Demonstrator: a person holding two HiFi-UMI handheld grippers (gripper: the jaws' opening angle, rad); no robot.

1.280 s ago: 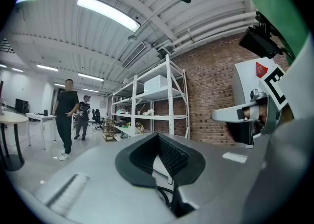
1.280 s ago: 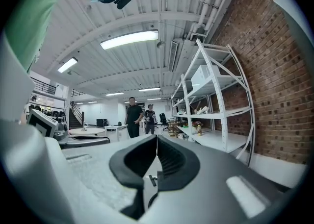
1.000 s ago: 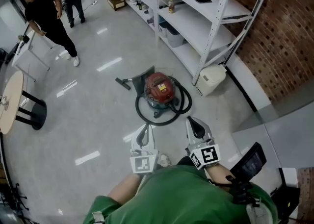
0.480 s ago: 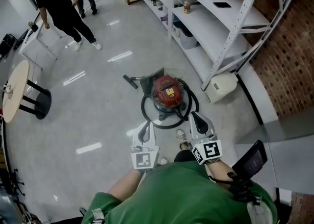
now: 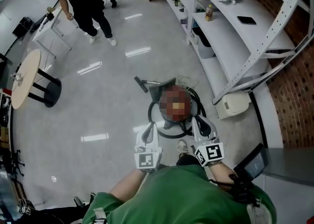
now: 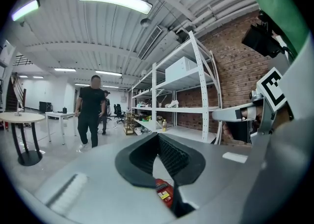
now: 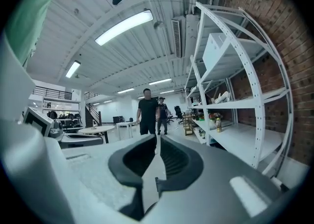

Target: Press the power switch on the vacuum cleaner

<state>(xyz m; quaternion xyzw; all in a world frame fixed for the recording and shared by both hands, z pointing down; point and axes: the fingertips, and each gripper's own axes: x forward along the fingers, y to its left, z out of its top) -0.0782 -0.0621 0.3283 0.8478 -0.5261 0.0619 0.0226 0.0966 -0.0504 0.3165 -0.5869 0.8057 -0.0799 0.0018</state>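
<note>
The person is holding both grippers low in the lower centre of the head view, above a green sleeve point(image 5: 162, 196).

1. Vacuum cleaner point(image 5: 174, 104): it is standing on the floor at frame centre, just beyond both gripper tips, ringed by a black hose point(image 5: 172, 135). Its top cannot be made out in the head view, so the power switch cannot be located there. In the left gripper view only a red sliver of the vacuum cleaner point(image 6: 164, 191) is showing, in the gap behind the jaws.
2. Left gripper point(image 5: 150, 129) point(image 6: 158, 142): the jaws are meeting at their tips, pinching nothing.
3. Right gripper point(image 5: 199, 123) point(image 7: 158, 142): the jaws are pressed nearly together, with nothing between them.
4. Writing: a yellow and white label is showing on the red body, too small to read. The cubes are carrying square markers only.
5. Surroundings: a white shelving rack point(image 5: 230, 41) is running off the upper right edge; a round table point(image 5: 24, 78) is cut by the left edge.
</note>
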